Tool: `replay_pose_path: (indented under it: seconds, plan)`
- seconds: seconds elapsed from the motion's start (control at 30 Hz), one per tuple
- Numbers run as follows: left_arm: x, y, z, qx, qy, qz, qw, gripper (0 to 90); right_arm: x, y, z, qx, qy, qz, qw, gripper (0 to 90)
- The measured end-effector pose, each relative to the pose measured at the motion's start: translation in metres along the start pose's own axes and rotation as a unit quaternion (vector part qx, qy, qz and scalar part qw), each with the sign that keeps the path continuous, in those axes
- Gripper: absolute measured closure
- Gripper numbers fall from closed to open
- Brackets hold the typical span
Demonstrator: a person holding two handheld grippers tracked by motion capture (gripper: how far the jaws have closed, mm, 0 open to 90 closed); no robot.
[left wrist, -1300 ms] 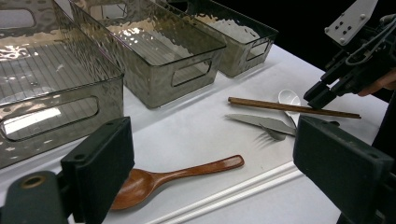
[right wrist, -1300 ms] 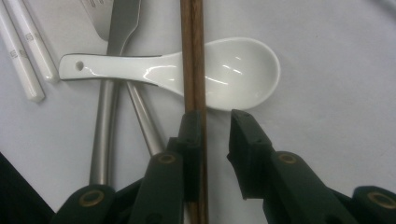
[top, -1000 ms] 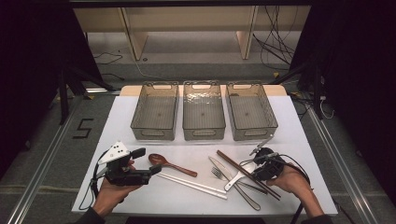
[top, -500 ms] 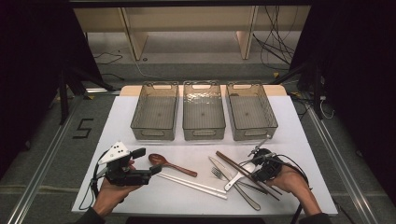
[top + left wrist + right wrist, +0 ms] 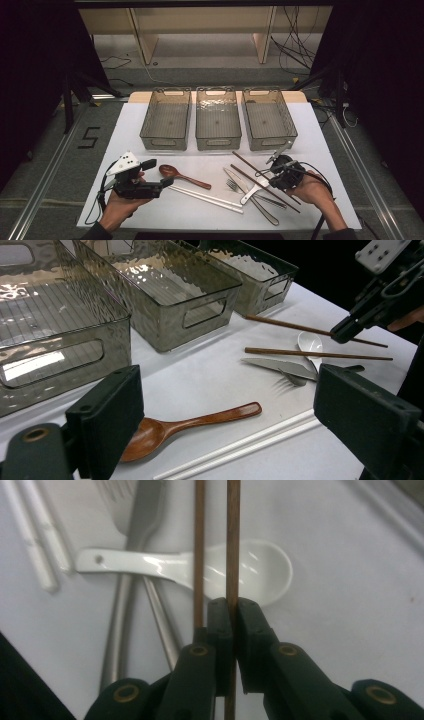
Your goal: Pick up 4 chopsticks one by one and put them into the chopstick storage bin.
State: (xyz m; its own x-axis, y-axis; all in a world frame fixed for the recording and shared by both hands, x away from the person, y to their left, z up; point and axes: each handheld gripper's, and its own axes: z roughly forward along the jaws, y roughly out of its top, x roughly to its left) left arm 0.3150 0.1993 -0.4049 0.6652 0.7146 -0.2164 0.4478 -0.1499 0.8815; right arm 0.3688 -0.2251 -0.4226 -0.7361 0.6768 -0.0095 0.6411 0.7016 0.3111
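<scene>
The right gripper [image 5: 231, 611], just closed, clamps one brown chopstick [image 5: 232, 535]; its twin [image 5: 199, 550] lies seemingly just outside. The left gripper [image 5: 225, 410] gapes.

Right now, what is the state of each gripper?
Left gripper: open, holding nothing.
Right gripper: jaws just closed on one brown chopstick.

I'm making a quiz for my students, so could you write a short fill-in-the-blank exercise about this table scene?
1. The right claw is shut on one brown wooden ____.
2. Behind the cutlery stand ____ clear bins in a row.
3. The open left claw points toward a brown wooden ____.
4. Under the two brown sticks lies a ____ ceramic spoon.

Missing words: chopstick; three; spoon; white
</scene>
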Motion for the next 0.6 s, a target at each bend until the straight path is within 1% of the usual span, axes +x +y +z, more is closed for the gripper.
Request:
replay_pose_path:
  seconds: [0.07,0.17,0.23,0.33,0.4,0.43,0.47,0.5,0.53,0.57,0.6]
  plan:
    - [0.002,0.000,0.001,0.008,-0.003,-0.004,0.9999,11.7,0.006,0.005,-0.005,-0.011,0.002,-0.016,0.9998,86.1]
    - [0.005,0.002,0.002,0.013,-0.003,-0.001,0.9999,11.6,0.018,0.014,-0.009,-0.023,0.004,-0.045,0.9987,86.1]
    - [0.007,0.005,0.003,0.018,-0.009,0.000,0.9998,11.6,0.026,0.020,-0.011,-0.028,0.007,-0.063,0.9976,86.1]
    - [0.011,0.009,0.007,0.039,-0.018,0.001,0.9991,11.6,0.038,0.027,-0.013,-0.033,0.013,-0.096,0.9948,86.0]
    - [0.012,0.011,0.009,0.042,-0.019,-0.001,0.9989,12.1,0.044,0.030,-0.014,-0.037,0.016,-0.117,0.9924,86.0]
    - [0.012,0.017,0.014,0.052,-0.025,0.008,0.9983,12.4,0.047,0.031,-0.014,-0.037,0.016,-0.126,0.9913,86.0]
    - [0.011,0.019,0.015,0.058,-0.031,0.015,0.9977,13.0,0.051,0.033,-0.014,-0.036,0.018,-0.132,0.9904,86.0]
    - [0.009,0.022,0.018,0.064,-0.036,0.032,0.9968,15.4,0.053,0.034,-0.014,-0.036,0.018,-0.135,0.9900,86.0]
    - [0.005,0.025,0.020,0.068,-0.040,0.046,0.9958,15.7,0.056,0.035,-0.015,-0.035,0.020,-0.143,0.9889,86.0]
    - [0.001,0.028,0.024,0.077,-0.047,0.062,0.9940,15.8,0.060,0.036,-0.015,-0.034,0.021,-0.146,0.9886,86.1]
    - [-0.002,0.029,0.027,0.082,-0.051,0.073,0.9926,15.8,0.062,0.038,-0.015,-0.037,0.023,-0.158,0.9865,86.0]
